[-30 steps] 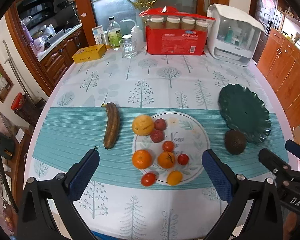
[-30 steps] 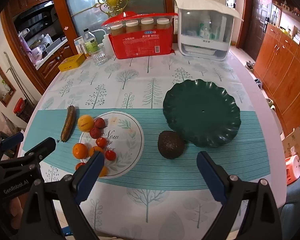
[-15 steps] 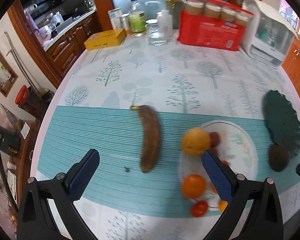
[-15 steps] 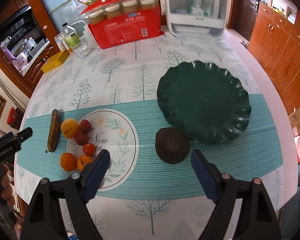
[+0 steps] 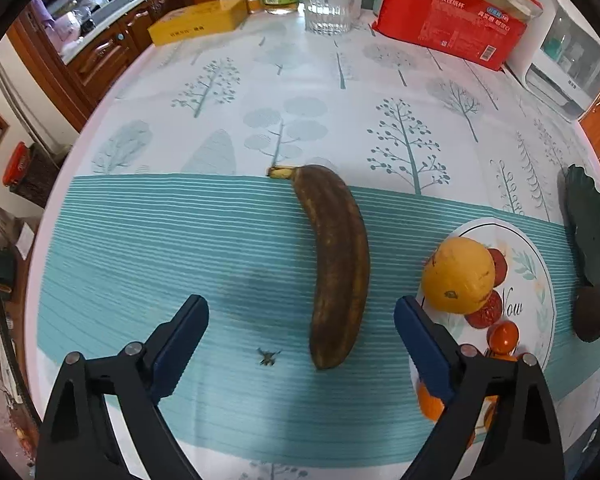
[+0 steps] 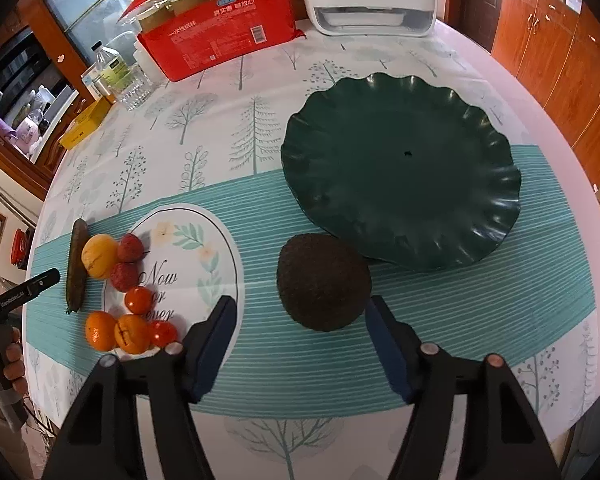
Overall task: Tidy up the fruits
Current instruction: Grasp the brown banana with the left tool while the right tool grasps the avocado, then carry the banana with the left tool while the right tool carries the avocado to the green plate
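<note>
While my right gripper (image 6: 300,340), jaws just narrowing, straddles the dark round avocado (image 6: 323,282) w/o touching, my left gripper (image 5: 300,344) flanks the brown overripe banana (image 5: 337,264), closing too.

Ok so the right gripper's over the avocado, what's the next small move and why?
Probably lower the right gripper a little further so its jaws straddle the avocado, then close. The jaws have just been closing but nothing sits between the pads yet; the avocado lies just ahead of them on the cloth, against the rim of the empty green plate.
</note>
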Demonstrator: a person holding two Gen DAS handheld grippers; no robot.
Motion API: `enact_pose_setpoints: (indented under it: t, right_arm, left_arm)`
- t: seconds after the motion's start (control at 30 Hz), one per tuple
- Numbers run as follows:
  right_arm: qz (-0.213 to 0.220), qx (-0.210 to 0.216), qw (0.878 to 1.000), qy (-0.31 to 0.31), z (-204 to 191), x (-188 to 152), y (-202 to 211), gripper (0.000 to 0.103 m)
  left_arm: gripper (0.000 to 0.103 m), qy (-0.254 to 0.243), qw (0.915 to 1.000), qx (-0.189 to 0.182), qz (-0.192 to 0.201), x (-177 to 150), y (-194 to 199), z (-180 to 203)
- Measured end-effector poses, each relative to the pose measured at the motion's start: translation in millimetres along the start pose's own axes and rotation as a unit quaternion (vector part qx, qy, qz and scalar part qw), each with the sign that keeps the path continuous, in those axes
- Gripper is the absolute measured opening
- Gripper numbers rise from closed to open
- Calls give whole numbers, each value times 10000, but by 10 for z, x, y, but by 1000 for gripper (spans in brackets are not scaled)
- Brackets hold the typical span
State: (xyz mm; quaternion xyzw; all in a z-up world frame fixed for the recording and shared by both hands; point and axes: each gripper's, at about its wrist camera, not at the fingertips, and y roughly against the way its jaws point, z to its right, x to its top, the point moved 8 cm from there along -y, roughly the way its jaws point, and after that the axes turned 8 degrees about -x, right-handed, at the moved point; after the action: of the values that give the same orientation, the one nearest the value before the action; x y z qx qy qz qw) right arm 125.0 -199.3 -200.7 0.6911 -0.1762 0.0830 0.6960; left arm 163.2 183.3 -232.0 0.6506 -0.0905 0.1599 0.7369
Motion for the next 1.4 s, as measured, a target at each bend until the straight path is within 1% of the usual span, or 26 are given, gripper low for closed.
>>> enact_pose_setpoints:
  t: [0.07, 0.1, 0.2, 0.3, 0.4, 0.47, 0.67, 0.87, 0.93, 0.97, 1.0, 1.03, 1.2, 1.4]
  right_arm:
    - [-62, -17, 10000, 6, 6, -3, -78, 62]
    - [-93, -49, 9999, -6, 14, -4, -116, 62]
    - [-100, -131, 9999, -9, 30, 0, -182, 62]
    - [-91, -187, 9998, -30, 64, 20, -230, 62]
    - [-124, -120, 9998, -68, 71, 45, -282, 63]
    - [-90, -153, 9998, 8, 42, 68, -303, 64]
    - [-24, -342, 9991, 250, -25, 101, -359, 66]
    - [-60, -310, 9992, 256, -26, 105, -402, 66]
    - [-45, -313, 9992, 264, -30, 109, -409, 66]
    - [-32, -326, 9991, 261, -29, 111, -409, 65]
    - [-21, -329, 9991, 259, -35, 110, -413, 65]
    - [2, -338, 9990, 276, -41, 111, -414, 64]
    - [6, -302, 9992, 263, -26, 93, -402, 63]
    - [-114, -130, 9996, 232, -31, 17, -377, 63]
  left_arm:
    - [89, -2, 10000, -50, -85, 8, -102, 35]
    - [86, -9, 9999, -63, -123, 10, -132, 47]
    - [79, -22, 9995, -161, -265, 5, -261, 70]
    - [75, 33, 9990, -255, -373, -1, -348, 77]
    - [74, 66, 9989, -278, -383, 10, -396, 76]
    - [73, 71, 9989, -261, -393, 14, -428, 82]
    - [62, 107, 9984, -294, -469, 34, -508, 115]
    - [57, 99, 9988, -271, -401, 80, -532, 166]
    - [52, 43, 9991, -185, -383, 99, -542, 189]
    - [44, -12, 9992, -85, -379, 101, -536, 189]
    - [33, -57, 9993, -35, -363, 111, -530, 194]
    - [32, -87, 9993, -80, -355, 117, -524, 221]
    - [32, -111, 9995, 7, -311, 108, -512, 231]
    - [32, -128, 9994, 8, -311, -53, -358, 240]
